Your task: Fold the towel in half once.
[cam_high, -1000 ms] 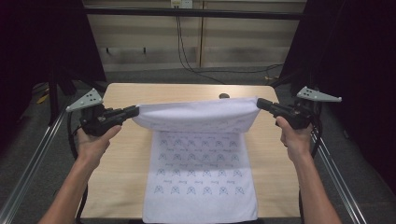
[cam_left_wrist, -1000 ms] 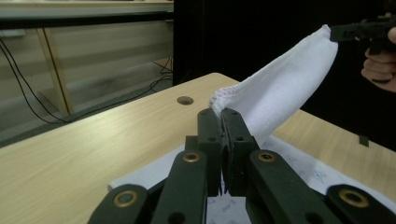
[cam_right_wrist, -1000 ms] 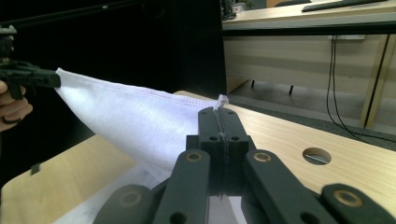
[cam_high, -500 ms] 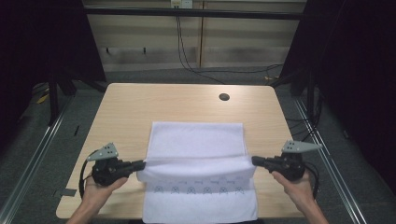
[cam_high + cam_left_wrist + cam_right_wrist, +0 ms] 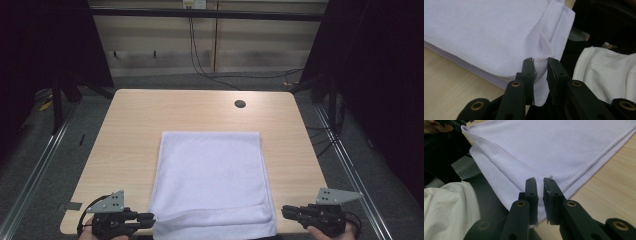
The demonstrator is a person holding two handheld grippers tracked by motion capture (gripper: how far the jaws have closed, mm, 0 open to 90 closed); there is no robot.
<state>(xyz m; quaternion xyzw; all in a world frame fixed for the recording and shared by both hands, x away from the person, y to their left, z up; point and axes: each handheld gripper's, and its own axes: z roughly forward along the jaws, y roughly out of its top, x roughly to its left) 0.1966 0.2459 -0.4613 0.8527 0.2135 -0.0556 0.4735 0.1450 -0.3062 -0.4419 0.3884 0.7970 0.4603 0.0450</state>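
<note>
The towel (image 5: pixel 212 180) is laid folded on the table (image 5: pixel 125 130), long axis running away from the person. Its near-left corner is pinched in the left tool (image 5: pixel 540 68). The right tool (image 5: pixel 539 187), jaws slightly parted with no cloth seen between them, sits just outside the near-right corner.

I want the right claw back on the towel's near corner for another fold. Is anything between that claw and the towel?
Nothing visible is. The right claw sits just off the towel at its near right corner, with bare table beside it. The left claw has the near left corner between its jaws.
</note>
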